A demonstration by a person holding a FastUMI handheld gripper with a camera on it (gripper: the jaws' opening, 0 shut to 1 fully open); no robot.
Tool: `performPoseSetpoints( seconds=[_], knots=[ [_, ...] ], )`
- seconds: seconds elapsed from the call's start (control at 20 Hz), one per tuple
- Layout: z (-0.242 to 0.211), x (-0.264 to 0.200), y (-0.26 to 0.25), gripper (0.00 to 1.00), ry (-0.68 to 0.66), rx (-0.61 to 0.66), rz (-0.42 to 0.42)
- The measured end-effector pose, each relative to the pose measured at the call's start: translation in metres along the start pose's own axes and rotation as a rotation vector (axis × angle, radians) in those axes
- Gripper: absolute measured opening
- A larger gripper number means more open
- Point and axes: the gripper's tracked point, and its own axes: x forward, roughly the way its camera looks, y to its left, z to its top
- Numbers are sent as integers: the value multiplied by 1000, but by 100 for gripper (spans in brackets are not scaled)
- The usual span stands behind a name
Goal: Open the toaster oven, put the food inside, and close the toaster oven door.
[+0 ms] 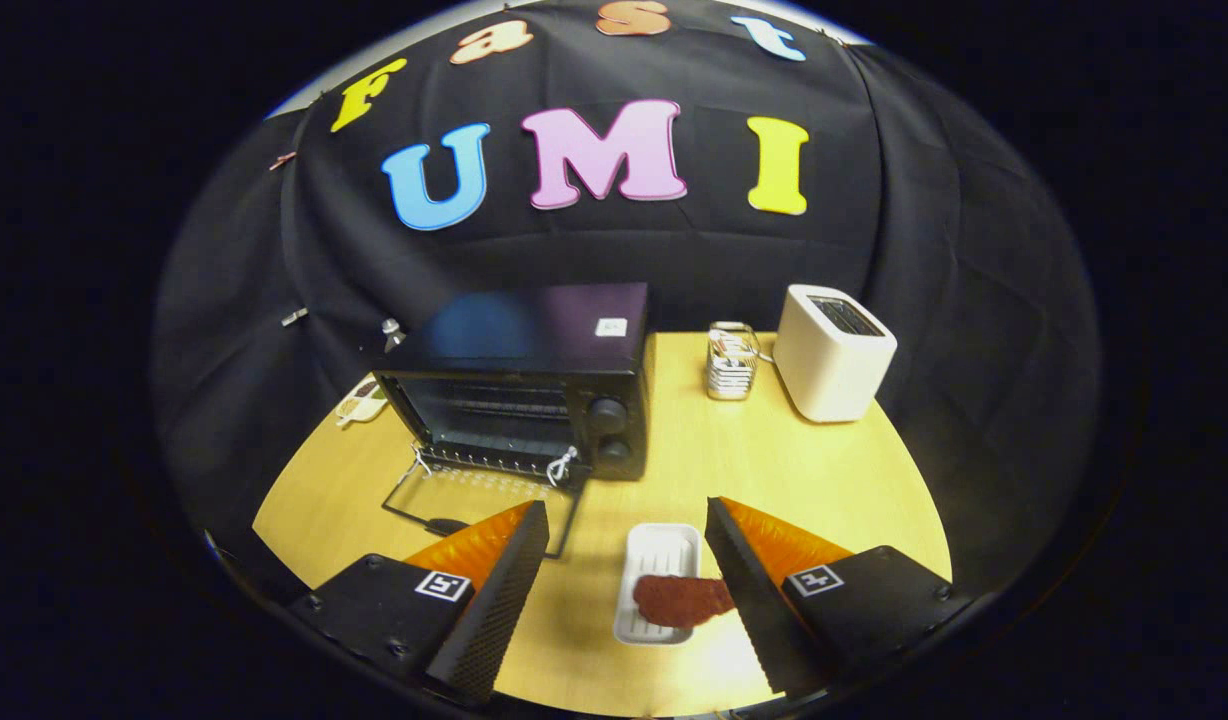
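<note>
A black toaster oven (534, 385) stands at the back of the wooden table, its glass door (479, 495) folded down flat toward me, so the racks inside show. A small white tray (659, 555) lies on the table between my fingers, nearer the right one. A reddish-brown piece of food (682, 598) rests on the tray's near half and hangs over its right rim. My gripper (626, 528) is open, fingers spread wide either side of the tray, touching nothing. The left fingertip (529, 530) sits over the near right corner of the lowered door.
A white pop-up toaster (832, 352) stands at the back right, with a small wire rack (731, 362) just left of it. A small pale object (362, 405) lies left of the oven. Bare tabletop (794, 470) stretches between the oven and the toaster.
</note>
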Motion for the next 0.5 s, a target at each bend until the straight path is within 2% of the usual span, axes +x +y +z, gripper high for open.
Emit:
performPoseSetpoints(
  seconds=[0.25, 0.5],
  knots=[
    [-42, 15, -46, 99, 139, 104, 59],
    [-91, 27, -71, 98, 258, 141, 133]
  ],
)
